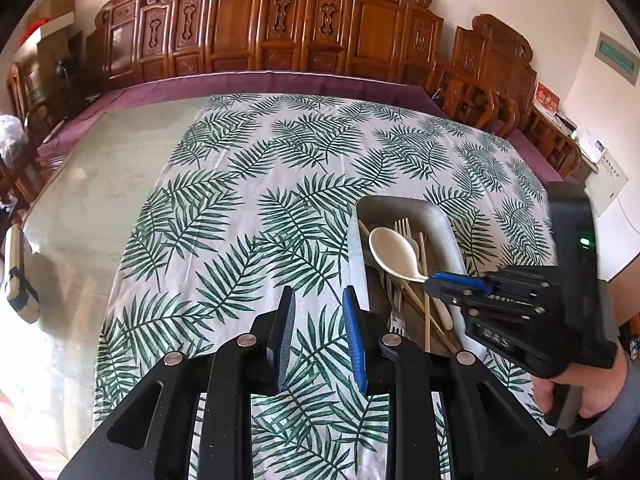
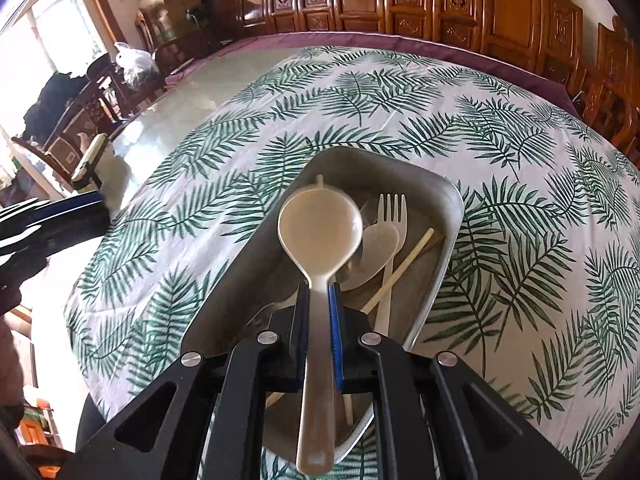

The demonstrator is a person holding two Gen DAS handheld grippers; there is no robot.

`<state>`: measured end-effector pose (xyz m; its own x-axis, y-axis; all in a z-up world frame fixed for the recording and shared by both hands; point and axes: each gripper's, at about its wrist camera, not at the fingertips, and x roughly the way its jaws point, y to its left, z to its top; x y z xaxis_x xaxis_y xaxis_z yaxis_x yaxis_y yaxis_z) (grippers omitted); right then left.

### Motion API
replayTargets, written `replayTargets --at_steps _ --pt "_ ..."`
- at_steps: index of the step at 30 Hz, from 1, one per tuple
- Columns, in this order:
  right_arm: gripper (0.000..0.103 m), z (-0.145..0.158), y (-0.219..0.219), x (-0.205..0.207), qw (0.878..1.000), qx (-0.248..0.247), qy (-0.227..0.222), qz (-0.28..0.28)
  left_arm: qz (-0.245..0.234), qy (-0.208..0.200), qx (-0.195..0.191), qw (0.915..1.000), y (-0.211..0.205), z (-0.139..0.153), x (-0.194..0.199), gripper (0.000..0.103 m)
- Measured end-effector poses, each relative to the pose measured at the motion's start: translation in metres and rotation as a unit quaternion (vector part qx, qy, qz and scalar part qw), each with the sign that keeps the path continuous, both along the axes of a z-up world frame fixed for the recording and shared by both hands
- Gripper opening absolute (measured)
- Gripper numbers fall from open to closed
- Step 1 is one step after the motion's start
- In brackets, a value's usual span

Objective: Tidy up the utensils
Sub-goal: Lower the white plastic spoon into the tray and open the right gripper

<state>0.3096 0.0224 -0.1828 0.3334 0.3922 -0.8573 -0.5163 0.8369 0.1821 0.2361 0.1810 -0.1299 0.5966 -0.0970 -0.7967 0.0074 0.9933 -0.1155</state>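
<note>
A: My left gripper (image 1: 318,336) hangs empty over the leaf-print cloth (image 1: 240,208), jaws apart, just left of the metal tray (image 1: 448,220).

B: Right side?

A: Right gripper (image 2: 319,320) is clamped on the cream spoon (image 2: 320,232) by its handle, bowl above the tray. Fork (image 2: 392,216), chopsticks (image 2: 404,268) lie beneath.

B: Lower it gently, handle parallel to the others, I'd say; release only once it rests.
</note>
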Motion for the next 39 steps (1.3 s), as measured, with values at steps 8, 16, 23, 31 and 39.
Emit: replayTargets --at_steps 8,16,23,31,39 --pt "0.011 -0.009 0.000 0.017 0.999 0.010 0.010 -0.039 -0.001 -0.002 -0.001 1.0000 0.000 0.002 -0.004 0.023" --pt "0.011 -0.014 -0.002 0.029 0.997 0.024 0.027 -0.065 0.001 -0.003 -0.002 1.0000 0.001 0.005 -0.006 0.023" --pt "0.011 -0.003 -0.001 0.015 0.998 0.041 0.013 -0.040 0.001 -0.003 -0.001 1.0000 -0.002 0.005 -0.009 0.023" --pt "0.011 0.038 -0.024 -0.018 0.998 0.053 -0.034 -0.029 0.002 -0.016 0.004 0.9999 -0.016 0.018 -0.021 0.031" --pt "0.022 0.081 -0.078 -0.073 0.993 0.058 -0.086 -0.046 0.002 -0.045 0.019 0.9988 -0.047 0.040 -0.050 0.074"
